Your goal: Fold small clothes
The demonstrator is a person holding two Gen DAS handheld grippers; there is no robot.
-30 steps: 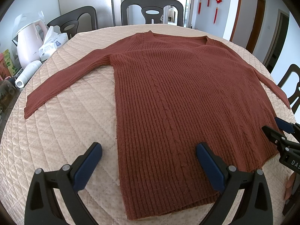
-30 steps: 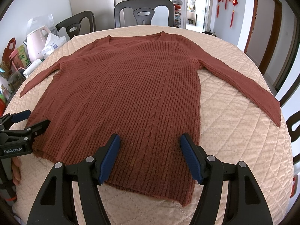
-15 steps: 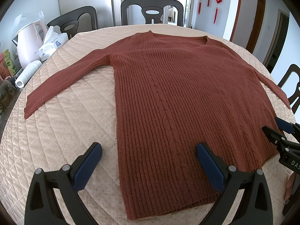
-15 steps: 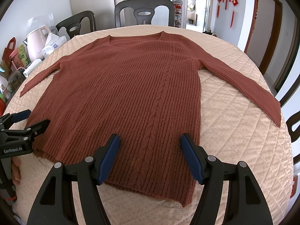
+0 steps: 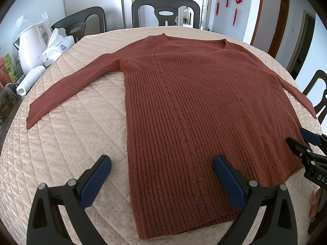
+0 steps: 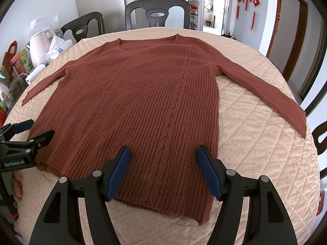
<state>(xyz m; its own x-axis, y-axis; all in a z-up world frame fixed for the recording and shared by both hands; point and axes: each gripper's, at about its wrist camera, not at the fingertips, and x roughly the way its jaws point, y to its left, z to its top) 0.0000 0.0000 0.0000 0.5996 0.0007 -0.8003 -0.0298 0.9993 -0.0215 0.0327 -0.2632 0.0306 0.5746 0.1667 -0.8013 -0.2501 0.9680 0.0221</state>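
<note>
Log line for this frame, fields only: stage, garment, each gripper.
stage: pre-fold | sweater: flat, sleeves spread, on quilted table | left gripper: open, over hem's left corner | right gripper: open, over hem

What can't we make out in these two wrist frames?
- Sweater, left wrist view: the far right cuff is cut off by the image edge.
- Sweater hem, right wrist view: partly hidden behind the right gripper.
- Clutter beside the kettle, right wrist view: too small and distorted to identify.
- Contact of the left gripper with the cloth: unclear.

Table edge: a pink kettle [image 5: 30,47] and tissue pack [image 5: 56,50] are placed together.
Behind: dark chairs [image 5: 165,12] are seen.
</note>
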